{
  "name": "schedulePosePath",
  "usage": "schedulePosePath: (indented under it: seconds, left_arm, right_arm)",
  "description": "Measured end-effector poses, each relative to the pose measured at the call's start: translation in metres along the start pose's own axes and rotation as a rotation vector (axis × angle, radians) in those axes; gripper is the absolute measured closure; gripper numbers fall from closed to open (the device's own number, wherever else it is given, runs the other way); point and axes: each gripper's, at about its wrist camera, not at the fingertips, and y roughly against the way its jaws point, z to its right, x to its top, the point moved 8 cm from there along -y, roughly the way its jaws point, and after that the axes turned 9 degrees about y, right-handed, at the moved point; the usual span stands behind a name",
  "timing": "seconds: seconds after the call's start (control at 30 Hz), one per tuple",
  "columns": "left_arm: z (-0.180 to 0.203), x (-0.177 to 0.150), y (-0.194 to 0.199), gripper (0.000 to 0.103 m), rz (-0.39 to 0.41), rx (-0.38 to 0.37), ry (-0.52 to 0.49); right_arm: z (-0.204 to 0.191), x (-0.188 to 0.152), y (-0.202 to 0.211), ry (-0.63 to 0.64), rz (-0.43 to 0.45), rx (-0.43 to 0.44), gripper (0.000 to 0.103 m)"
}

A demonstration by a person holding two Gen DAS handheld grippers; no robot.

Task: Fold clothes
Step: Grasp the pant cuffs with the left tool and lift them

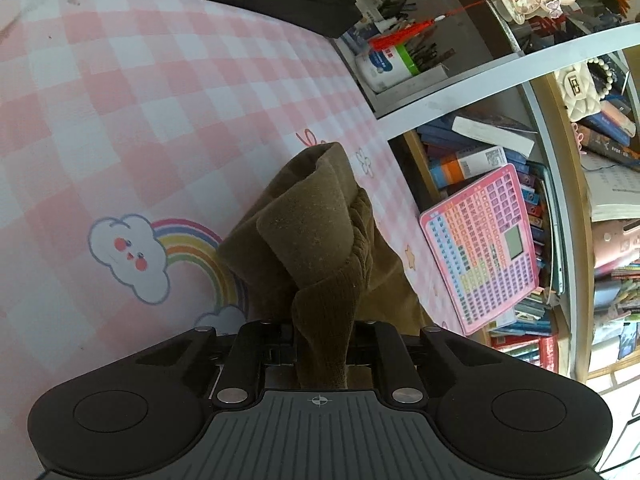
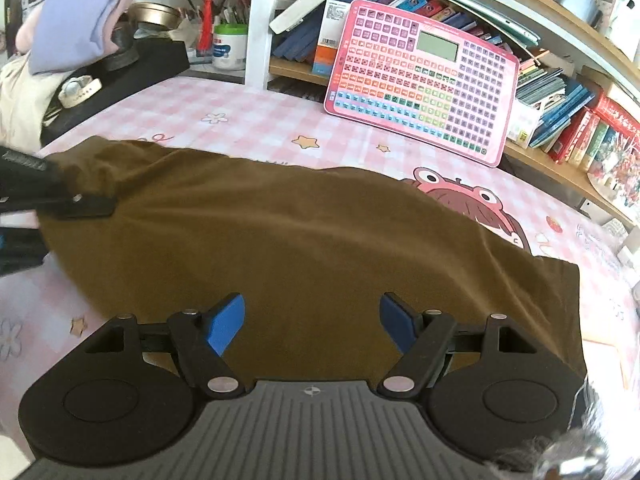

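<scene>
1. My left tongs (image 1: 322, 344) are pinching a bunched ribbed edge of the brown garment (image 2: 304, 240), which is lying spread on the pink checked mat (image 1: 140, 100).
2. My right tongs (image 2: 312, 320) are hovering spread above it.
3. A pink keyboard toy (image 2: 420, 84) is leaning against the bookshelf (image 2: 560, 92) beyond.

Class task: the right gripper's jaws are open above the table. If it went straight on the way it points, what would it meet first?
Most likely the brown garment: the right gripper points down at its flat middle, with nothing visible between. Depth is unclear.
</scene>
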Motion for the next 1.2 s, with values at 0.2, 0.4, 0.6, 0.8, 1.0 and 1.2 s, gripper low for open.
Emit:
schedulePosePath:
  seconds: [0.2, 0.4, 0.6, 0.8, 1.0, 1.2]
  left_arm:
    - [-0.001, 0.003, 0.002, 0.089, -0.004, -0.004, -0.02]
    - [0.033, -0.001, 0.01, 0.089, 0.019, -0.05, -0.154]
    - [0.064, -0.014, 0.019, 0.089, 0.039, -0.065, -0.305]
    - [0.093, -0.033, 0.028, 0.089, 0.08, -0.057, -0.471]
    - [0.111, -0.047, 0.034, 0.089, 0.161, 0.021, -0.623]
    - [0.13, -0.067, 0.036, 0.089, 0.228, 0.133, -0.787]
  right_arm:
    - [-0.022, -0.013, -0.017, 0.05, -0.062, 0.028, 0.031]
    - [-0.027, -0.019, -0.01, 0.057, -0.069, 0.061, 0.031]
    - [-0.03, -0.023, -0.007, 0.045, -0.067, 0.093, 0.031]
    - [-0.027, -0.023, -0.007, 0.042, -0.054, 0.133, 0.031]
    - [0.015, -0.022, 0.012, -0.101, 0.054, 0.217, 0.03]
    - [0.093, -0.045, 0.028, -0.23, 0.075, 0.163, 0.03]
